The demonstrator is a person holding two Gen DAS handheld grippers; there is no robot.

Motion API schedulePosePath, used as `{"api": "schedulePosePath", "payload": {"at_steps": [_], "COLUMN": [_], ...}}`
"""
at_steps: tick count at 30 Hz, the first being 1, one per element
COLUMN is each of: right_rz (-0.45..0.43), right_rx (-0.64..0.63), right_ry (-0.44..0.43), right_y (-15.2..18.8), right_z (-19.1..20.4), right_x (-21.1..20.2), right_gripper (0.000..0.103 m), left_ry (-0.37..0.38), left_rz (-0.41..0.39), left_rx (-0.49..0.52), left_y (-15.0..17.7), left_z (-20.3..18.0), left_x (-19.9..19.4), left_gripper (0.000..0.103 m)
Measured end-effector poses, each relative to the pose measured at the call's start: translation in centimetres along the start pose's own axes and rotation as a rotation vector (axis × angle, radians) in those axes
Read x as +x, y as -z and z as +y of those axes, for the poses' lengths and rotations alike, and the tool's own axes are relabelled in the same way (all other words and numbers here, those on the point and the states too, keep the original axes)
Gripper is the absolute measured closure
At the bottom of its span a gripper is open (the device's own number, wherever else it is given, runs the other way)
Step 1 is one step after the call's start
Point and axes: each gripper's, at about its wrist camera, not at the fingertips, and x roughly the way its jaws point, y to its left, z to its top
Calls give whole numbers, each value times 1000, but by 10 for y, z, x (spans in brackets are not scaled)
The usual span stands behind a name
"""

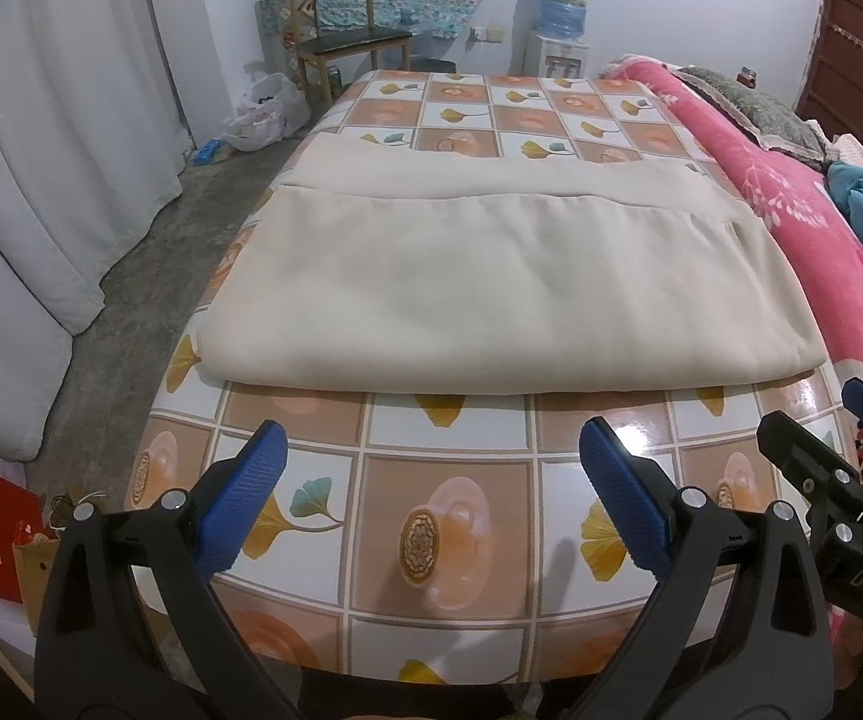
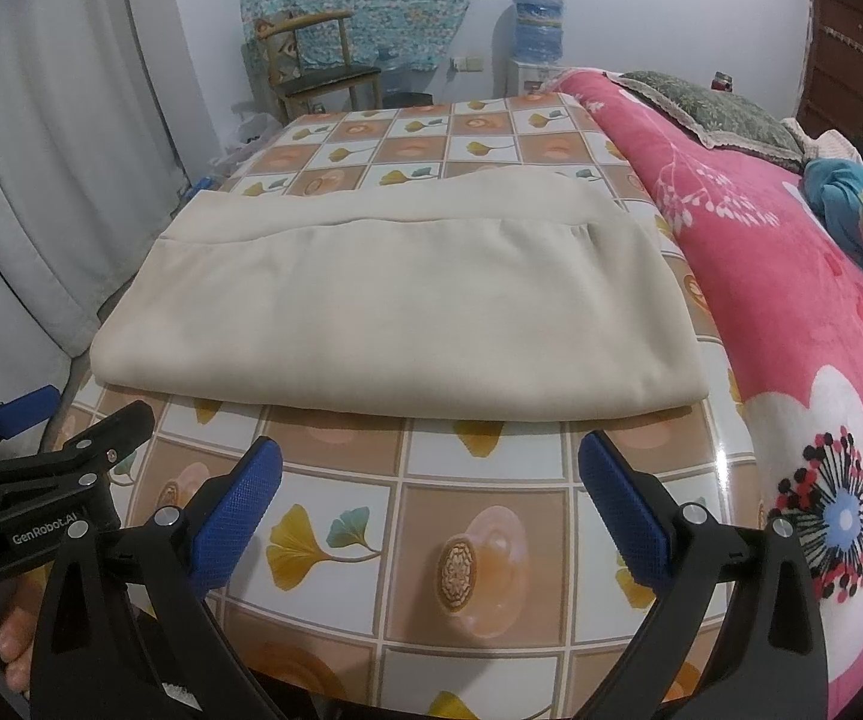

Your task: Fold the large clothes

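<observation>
Blue-padded fingers [image 1: 245,498] of the left claw [image 1: 431,501] sit closest, spread wide over the near edge of the bench [image 1: 449,534], pinching nothing and touching nothing that I can see. Its neighbour, the right claw [image 2: 431,504], hangs just beside it at about the same height, its own blue pads [image 2: 623,516] just as far apart and just as empty (each claw pokes into the edge of the other's view, so they are close together). Part of a hand [image 2: 14,654] shows under the left claw in the right wrist view.

Beyond both claws, a little way up the bench, lies the beige garment [image 1: 431,276], folded into a broad flat rectangle. Its thick near fold faces the claws and is apart from them, with a strip of the glossy tiled-pattern bench cover (orange squares, ginkgo leaves) bare between. A seam or hem runs across its far part, with another layer showing behind it.

Along the right side of the bench runs a pink floral blanket [image 2: 791,312], just beside the garment's right edge. White curtains [image 1: 41,180] hang on the left; at the far wall stand a wooden chair [image 1: 341,30] and a water dispenser [image 1: 560,24].
</observation>
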Motion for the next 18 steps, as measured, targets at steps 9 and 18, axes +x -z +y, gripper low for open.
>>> {"api": "schedulePosePath", "payload": {"at_steps": [9,18], "right_rz": [1,0], "right_rx": [1,-3], "right_ry": [0,-2], "right_y": [0,1], "right_z": [1,3], "right_x": [0,-1], "right_gripper": [7,7], "left_ry": [6,7], "left_rz": [0,0], "left_rx": [0,0], "left_y": [1,0], "left_z": [-2,-2], "left_x": [-2,-1], "left_gripper": [9,9]}}
